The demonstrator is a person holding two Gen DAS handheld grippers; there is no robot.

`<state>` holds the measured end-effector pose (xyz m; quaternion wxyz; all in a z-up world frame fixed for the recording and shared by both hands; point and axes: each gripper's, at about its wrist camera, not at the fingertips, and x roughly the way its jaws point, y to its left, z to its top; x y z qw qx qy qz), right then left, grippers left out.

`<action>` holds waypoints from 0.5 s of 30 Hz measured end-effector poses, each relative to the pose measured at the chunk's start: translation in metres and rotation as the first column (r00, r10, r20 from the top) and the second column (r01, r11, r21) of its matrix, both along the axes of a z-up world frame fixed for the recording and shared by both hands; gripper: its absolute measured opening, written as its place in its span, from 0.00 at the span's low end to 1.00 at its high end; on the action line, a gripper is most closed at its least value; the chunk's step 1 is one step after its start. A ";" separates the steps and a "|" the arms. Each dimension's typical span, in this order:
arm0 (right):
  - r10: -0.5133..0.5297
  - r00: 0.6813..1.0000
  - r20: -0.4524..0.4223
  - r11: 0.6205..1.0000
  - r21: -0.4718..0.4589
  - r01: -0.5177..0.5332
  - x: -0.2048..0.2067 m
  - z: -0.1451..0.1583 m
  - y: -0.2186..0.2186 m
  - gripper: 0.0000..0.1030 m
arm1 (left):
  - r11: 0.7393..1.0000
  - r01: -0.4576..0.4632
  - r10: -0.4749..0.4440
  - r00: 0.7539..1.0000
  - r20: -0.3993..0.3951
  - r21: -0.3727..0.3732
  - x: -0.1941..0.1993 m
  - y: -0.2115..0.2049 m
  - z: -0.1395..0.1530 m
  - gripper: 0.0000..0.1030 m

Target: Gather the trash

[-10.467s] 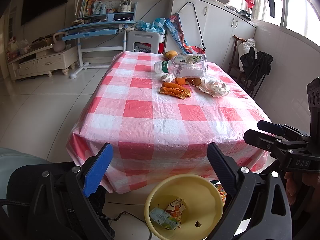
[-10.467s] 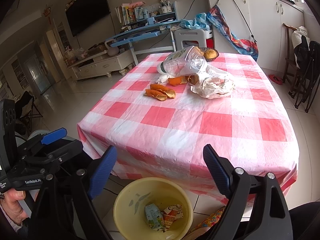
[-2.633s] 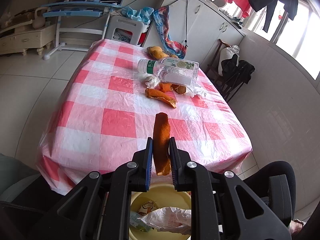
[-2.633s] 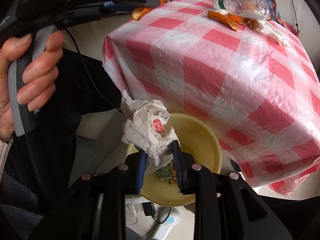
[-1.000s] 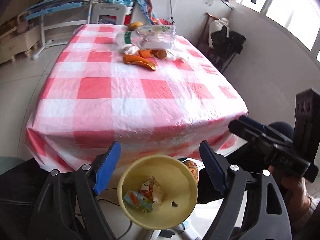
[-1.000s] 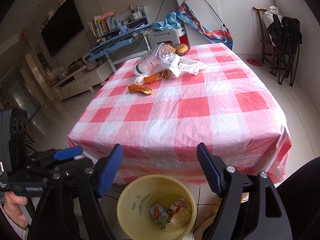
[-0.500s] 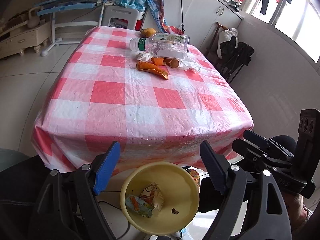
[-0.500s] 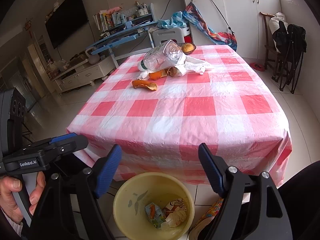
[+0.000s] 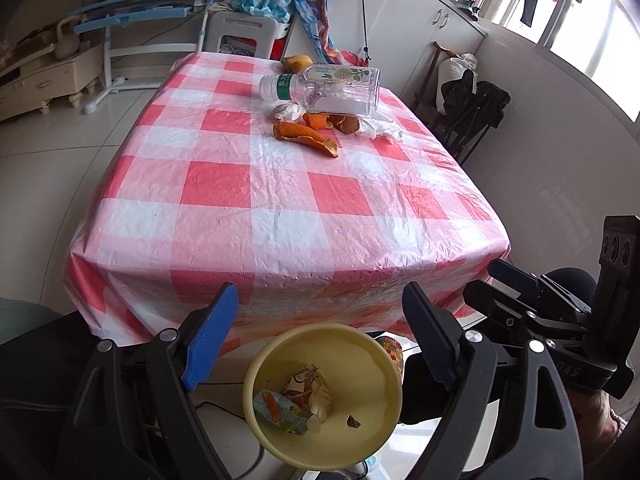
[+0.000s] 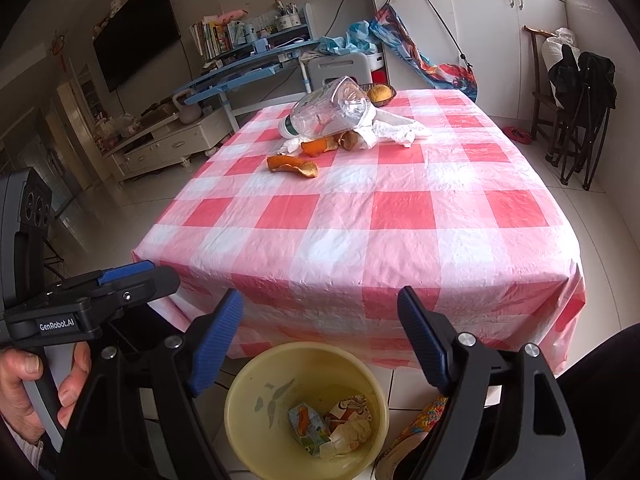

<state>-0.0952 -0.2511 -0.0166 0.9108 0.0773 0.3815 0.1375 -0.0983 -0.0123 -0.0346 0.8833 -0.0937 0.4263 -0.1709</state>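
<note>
You're between pickups. Both grippers hang over the bin point(image 9: 324, 392), low centre of each view. Left gripper point(image 9: 320, 340) has jaws wide and opening a touch more, nothing between them. Right gripper point(image 10: 320, 336) also has jaws wide, empty.

Trash left sits on the worktop point(image 9: 280, 208), upper centre of the left view, far end: a long peel point(image 9: 306, 136) nearest you, two smaller peels point(image 9: 332, 122) just behind it, a bottle point(image 9: 320, 90) on its side resting over them, and white paper point(image 9: 380, 128) at the bottle's right.

Next move, I'd judge: reach fwd w/ one gripper to the long peel, close on it, bring it back over the bin.

Vs approx 2.6 s ago: left jaws then pinched a peel and right jaws held crumpled paper above the bin. Both are now in the bin, w/ the carton point(image 10: 306, 426). Only one long peel remains out front.
</note>
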 end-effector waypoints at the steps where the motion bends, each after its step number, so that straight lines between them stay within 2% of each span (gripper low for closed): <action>1: 0.000 1.000 0.000 1.000 0.000 0.000 0.000 0.000 0.000 0.74 | 1.000 0.001 -0.001 1.000 0.001 0.001 0.000 0.000 0.000 0.79; 15: 0.006 1.000 -0.003 1.000 -0.003 -0.006 -0.001 -0.001 0.002 0.74 | 1.000 -0.001 0.001 1.000 0.001 0.000 0.000 0.001 0.000 0.79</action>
